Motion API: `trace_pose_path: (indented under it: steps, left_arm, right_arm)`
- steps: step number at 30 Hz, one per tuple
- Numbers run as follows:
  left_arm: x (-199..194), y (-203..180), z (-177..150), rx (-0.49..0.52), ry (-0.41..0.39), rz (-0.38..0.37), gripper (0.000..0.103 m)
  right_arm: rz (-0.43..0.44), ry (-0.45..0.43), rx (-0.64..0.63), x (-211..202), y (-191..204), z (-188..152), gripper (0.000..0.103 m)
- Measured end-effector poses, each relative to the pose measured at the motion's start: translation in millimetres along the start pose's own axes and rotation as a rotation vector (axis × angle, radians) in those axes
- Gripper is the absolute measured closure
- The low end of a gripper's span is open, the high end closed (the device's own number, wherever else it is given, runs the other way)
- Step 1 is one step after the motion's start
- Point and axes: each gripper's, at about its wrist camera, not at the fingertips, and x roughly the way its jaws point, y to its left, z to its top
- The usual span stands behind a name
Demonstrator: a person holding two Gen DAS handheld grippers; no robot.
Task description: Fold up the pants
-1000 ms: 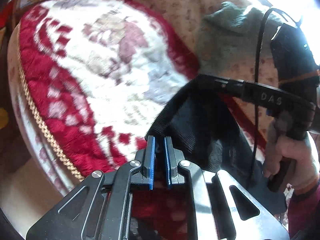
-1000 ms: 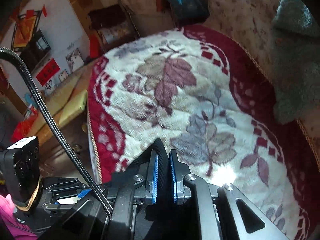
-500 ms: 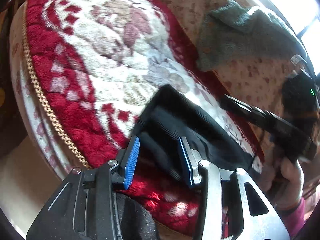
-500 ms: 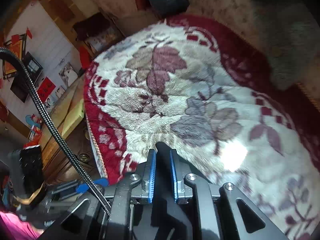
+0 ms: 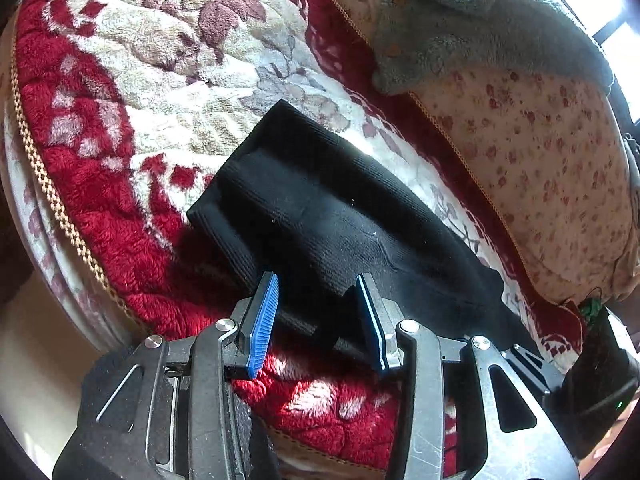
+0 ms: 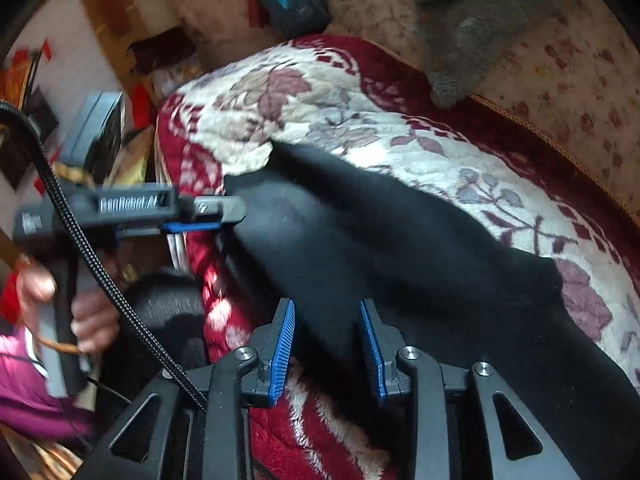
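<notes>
Left gripper (image 5: 316,316): we see it spread, pinching nothing, its blue pads straddling the near edge of the pants.
Right gripper (image 6: 326,344): spread too, empty, over the same near edge.
Pants (image 5: 336,216): black, lying on the blanket (image 5: 120,92), doubled over into a long band running from 10 o'clock to 4 o'clock in the left view.
Progress: we judge one fold laid and let go; a shorter fold end to end looks left.
Around: grey towel (image 5: 480,20) at 1 o'clock on the floral cushion (image 5: 540,152), well apart.
In the way: nothing we can see on the blanket beside the pants.
</notes>
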Motion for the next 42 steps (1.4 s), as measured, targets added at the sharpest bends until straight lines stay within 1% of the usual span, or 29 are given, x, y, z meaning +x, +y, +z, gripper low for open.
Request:
trace_pose_path:
  steps: [2,3,5,7,8,10,11,12,13,14,15,16,17,18,21,23,25,26,27,28,29,30,31,32,33,36,39,40,42]
  left_arm:
    - [-2,1,0,-0.007,-0.007,-0.016,0.058]
    - [-1,1,1,-0.013,-0.004,-0.027,0.053]
    - [3,1,3,-0.021,0.000,-0.036,0.052]
    - [10,-2,5,-0.017,0.003,-0.028,0.052]
    - [13,-3,7,-0.019,0.007,-0.025,0.052]
    - [19,-4,11,-0.030,0.005,-0.039,0.052]
    - [21,-4,15,-0.041,-0.003,-0.042,0.052]
    - [22,-4,17,-0.054,-0.014,-0.051,0.052]
    - [23,-3,20,-0.060,-0.027,-0.055,0.055]
    - [23,-3,22,-0.060,-0.045,-0.050,0.062]
    - [21,-4,25,-0.057,-0.069,-0.026,0.076]
    - [20,-2,26,-0.058,-0.078,-0.029,0.084]
    - [18,-1,28,-0.062,-0.080,-0.056,0.088]
    - [16,1,28,-0.065,-0.074,-0.083,0.091]
    - [1,2,22,-0.035,-0.111,-0.066,0.093]
    - [-5,4,17,-0.012,-0.132,-0.029,0.094]
    - [3,6,14,0.013,-0.119,0.018,0.093]
    - [11,10,13,-0.001,-0.095,0.038,0.093]
    - [18,14,13,-0.022,-0.076,0.045,0.092]
    - [22,17,13,-0.038,-0.063,0.047,0.091]
    - [21,18,12,-0.039,-0.069,0.048,0.090]
    - [19,17,11,-0.028,-0.076,0.055,0.087]
    - [16,16,11,-0.019,-0.084,0.069,0.080]
    - [12,15,10,-0.011,-0.095,0.087,0.078]
    - [8,14,9,-0.004,-0.110,0.109,0.076]
    - [-9,15,6,-0.007,-0.155,0.150,0.076]
    - [-25,14,0,-0.016,-0.204,0.172,0.074]
    - [-25,12,1,-0.017,-0.204,0.169,0.074]
    - [-27,4,-2,-0.006,-0.201,0.159,0.074]
  right_arm:
    - [-0.002,-0.005,-0.044,3,9,0,0.072]
    - [-0.013,-0.005,-0.064,5,12,0,0.071]
    - [-0.043,0.004,-0.113,11,17,0,0.071]
    - [-0.096,0.000,-0.145,19,16,1,0.071]
    - [-0.084,-0.009,-0.137,22,12,2,0.072]
    - [-0.054,-0.021,-0.110,23,6,4,0.080]
    - [-0.048,-0.024,-0.105,24,4,6,0.087]
    - [-0.044,-0.029,-0.098,24,1,7,0.089]
    - [-0.027,-0.033,-0.080,22,-2,8,0.090]
    - [-0.005,-0.038,-0.052,21,-6,10,0.091]
    - [0.019,-0.047,-0.022,18,-10,11,0.092]
    - [0.041,-0.054,0.000,15,-12,11,0.093]
    - [0.066,-0.060,0.021,11,-13,11,0.093]
    - [0.092,-0.065,0.040,8,-14,10,0.093]
    - [0.140,-0.068,0.073,2,-10,7,0.093]
    - [0.167,-0.070,0.076,0,-3,5,0.093]
    - [0.169,-0.070,0.061,3,5,2,0.093]
    - [0.146,-0.070,0.042,8,8,0,0.093]
    - [0.104,-0.072,0.024,16,10,-3,0.093]
    - [0.092,-0.066,0.030,22,8,-5,0.093]
    - [0.091,-0.055,0.045,25,6,-6,0.092]
    - [0.098,-0.049,0.073,25,5,-7,0.089]
    - [0.113,-0.055,0.088,22,5,-8,0.087]
    - [0.130,-0.058,0.094,16,4,-8,0.081]
    - [0.140,-0.056,0.101,9,2,-9,0.079]
    - [0.106,-0.070,0.131,-14,-10,-16,0.078]
    - [0.062,-0.103,0.186,-36,-34,-35,0.078]
    - [0.060,-0.095,0.213,-37,-42,-43,0.077]
    - [0.068,-0.041,0.272,-30,-57,-58,0.077]
